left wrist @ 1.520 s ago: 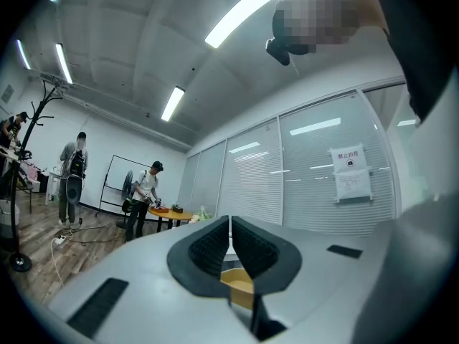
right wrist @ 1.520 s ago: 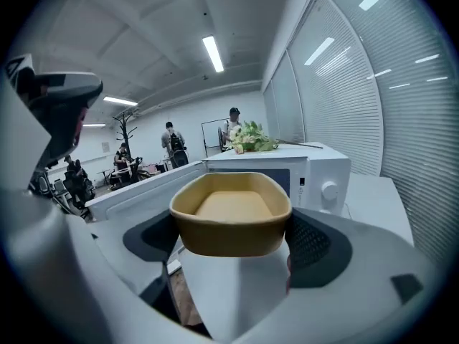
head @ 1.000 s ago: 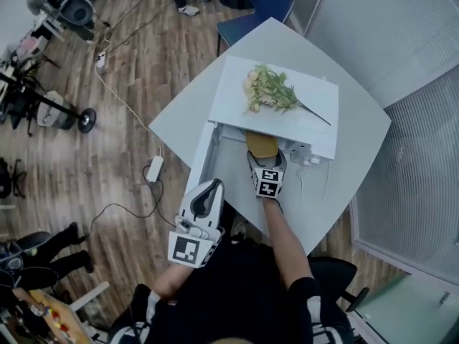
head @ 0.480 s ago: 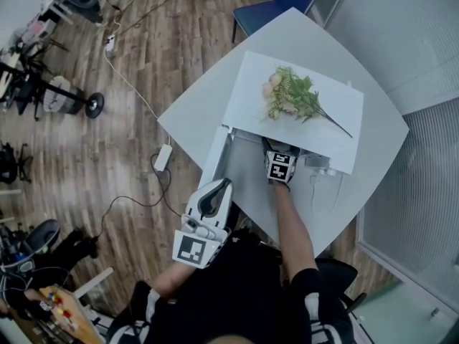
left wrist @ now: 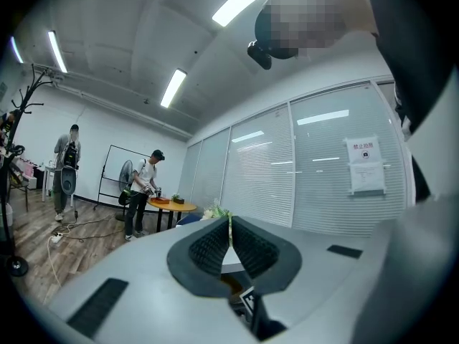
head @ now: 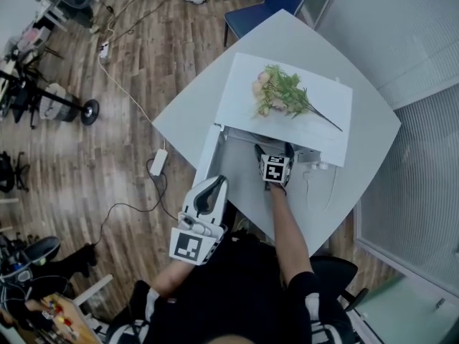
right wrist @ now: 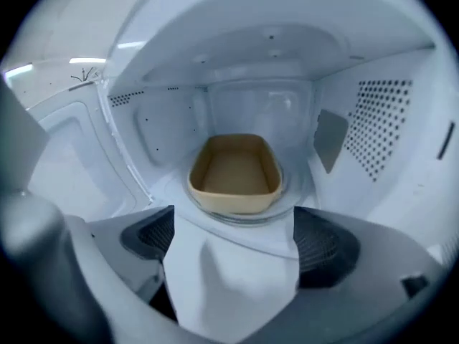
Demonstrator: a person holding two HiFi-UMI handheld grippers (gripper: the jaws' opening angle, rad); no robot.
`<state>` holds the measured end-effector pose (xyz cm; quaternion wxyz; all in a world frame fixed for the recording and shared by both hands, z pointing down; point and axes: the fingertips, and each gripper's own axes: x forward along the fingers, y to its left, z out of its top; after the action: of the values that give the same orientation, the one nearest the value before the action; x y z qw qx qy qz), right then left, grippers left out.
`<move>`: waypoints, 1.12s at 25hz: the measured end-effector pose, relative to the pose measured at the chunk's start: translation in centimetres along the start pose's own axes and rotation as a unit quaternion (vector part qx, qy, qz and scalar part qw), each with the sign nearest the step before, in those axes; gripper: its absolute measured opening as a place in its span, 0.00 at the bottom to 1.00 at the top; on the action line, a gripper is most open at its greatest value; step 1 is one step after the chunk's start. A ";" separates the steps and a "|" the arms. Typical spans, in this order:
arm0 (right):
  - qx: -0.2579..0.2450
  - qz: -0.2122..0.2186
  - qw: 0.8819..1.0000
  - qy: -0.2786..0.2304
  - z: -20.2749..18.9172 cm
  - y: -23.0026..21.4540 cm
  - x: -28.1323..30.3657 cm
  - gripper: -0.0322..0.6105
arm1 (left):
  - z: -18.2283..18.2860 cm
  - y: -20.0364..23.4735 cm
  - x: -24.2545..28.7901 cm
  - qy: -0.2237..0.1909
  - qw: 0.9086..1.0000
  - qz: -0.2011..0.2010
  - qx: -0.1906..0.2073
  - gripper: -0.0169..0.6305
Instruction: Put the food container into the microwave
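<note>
Bottom of the right gripper view: your right gripper hangs wide open and empty at the mouth of the microwave. Your left gripper is closed on nothing. Beyond, centre frame, the food container sits on the turntable. A careless move forward could nudge its near rim and skew it off centre.

- My pale table carries the white microwave near its middle.
- A thin white cable lies just beside the microwave's front.
</note>
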<state>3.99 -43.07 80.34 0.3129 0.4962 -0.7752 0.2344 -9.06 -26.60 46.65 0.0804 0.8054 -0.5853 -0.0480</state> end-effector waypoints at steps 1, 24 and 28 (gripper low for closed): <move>-0.002 0.005 1.000 -0.006 -0.2 0.3 -1.6 0.84 | 0.1 -0.4 -0.5 -0.002 1.000 0.000 0.002 0.07; 0.048 0.083 0.956 -0.276 -4.6 6.5 -45.1 0.09 | -1.1 -9.9 -18.6 -0.023 0.999 0.023 0.024 0.07; 0.031 0.076 0.954 -0.290 -4.2 8.4 -46.5 0.09 | -1.9 -9.3 -19.1 -0.015 1.000 0.010 0.012 0.07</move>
<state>11.91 -7.92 49.44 0.0405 0.4921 -0.8602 0.1278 -5.94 -5.46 46.47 0.0625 0.7996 -0.5950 -0.0522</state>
